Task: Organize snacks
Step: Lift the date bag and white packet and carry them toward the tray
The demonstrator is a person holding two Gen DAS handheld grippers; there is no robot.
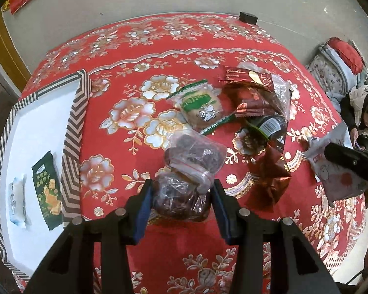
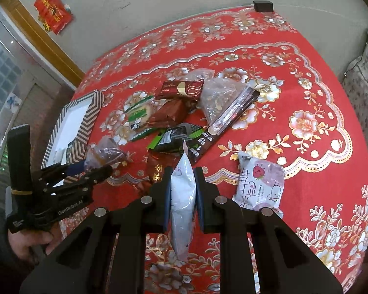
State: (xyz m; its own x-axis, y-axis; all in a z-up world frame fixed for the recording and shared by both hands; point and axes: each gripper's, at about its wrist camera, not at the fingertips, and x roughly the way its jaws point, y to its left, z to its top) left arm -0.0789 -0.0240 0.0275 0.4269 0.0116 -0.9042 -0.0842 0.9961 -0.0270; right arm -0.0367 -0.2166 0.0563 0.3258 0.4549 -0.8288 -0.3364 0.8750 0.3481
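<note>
**Both grippers pinching snack packets above the pile**

Across a red tablecloth [image 2: 306, 78] with gold and white flowers lies the snack pile, and a chevron-edged box [image 1: 72, 132] sits at its left. Inside the box lie a green packet [image 1: 47, 191] with Chinese print and a small white packet [image 1: 17, 199]. Beside the pile, a pink strawberry packet [image 2: 260, 183] bears large Chinese characters. A dark red wrapper [image 2: 180, 89] carries gold script too small to read. The left gripper [image 1: 181, 197], marked "GenRobot.AI" in the right wrist view, pinches a clear bag of dark snacks [image 1: 181, 201]. The right gripper [image 2: 182, 191] pinches a white packet [image 2: 182, 196] edge-on.
</note>
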